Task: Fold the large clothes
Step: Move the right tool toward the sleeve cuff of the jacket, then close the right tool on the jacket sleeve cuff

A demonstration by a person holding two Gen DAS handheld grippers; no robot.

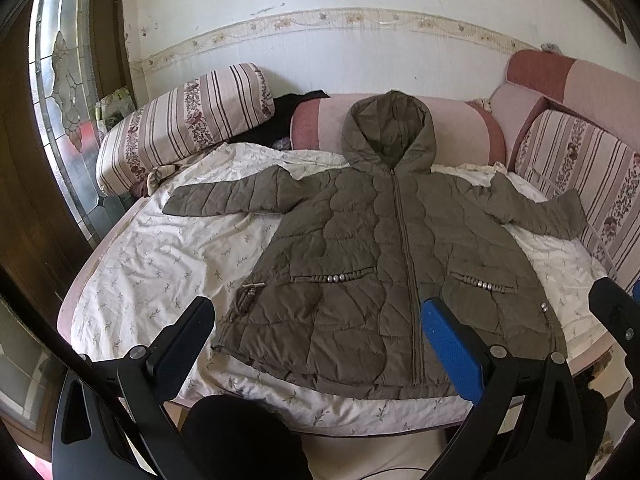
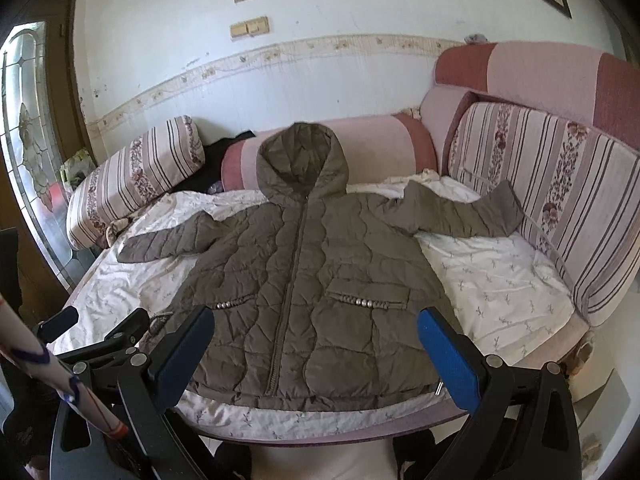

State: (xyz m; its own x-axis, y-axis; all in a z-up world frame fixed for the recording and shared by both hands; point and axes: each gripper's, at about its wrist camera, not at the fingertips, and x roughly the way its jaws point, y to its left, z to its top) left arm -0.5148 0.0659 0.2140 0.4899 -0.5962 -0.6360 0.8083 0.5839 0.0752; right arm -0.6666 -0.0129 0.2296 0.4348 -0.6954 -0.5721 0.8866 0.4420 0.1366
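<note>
Since the jacket (image 1: 384, 264) lies spread flat and zipped on the white sheet (image 1: 160, 264) of the bed, hood toward the far edge against the pink bolster (image 1: 320, 120), hem at the near edge and both sleeves stretched out to the sides, no fold looks made yet. The left gripper (image 1: 316, 336) and the right gripper (image 2: 316, 344) hang above the hem, fingers spread wide and holding nothing. By my reading, every fold remains: sleeves in, then body doubled.
</note>
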